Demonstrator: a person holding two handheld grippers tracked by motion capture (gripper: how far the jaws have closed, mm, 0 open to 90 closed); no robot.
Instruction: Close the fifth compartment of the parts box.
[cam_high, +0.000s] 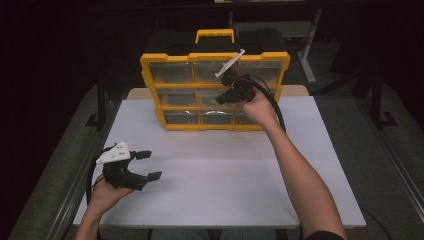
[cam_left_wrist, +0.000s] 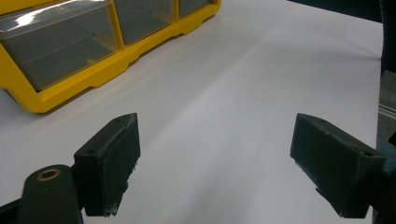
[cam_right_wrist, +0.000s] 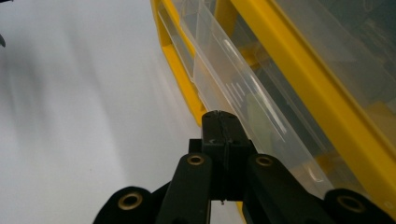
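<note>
While your right gripper (cam_high: 226, 95) is up against the yellow box (cam_high: 215, 90) of clear drawers (cam_right_wrist: 243, 100) at the back of the white worktop (cam_high: 225, 170), its jaws are pressed tight together, and I cannot tell if they pinch a drawer edge. Your left gripper (cam_high: 145, 165) waits wide open near you, holding nothing. I think a drawer like this is light, stiff and slippery, and thin plastic can crack, so take it by the front lip in the middle and pull straight. I count one box, with nine drawers in three rows of three, and two grippers.
</note>
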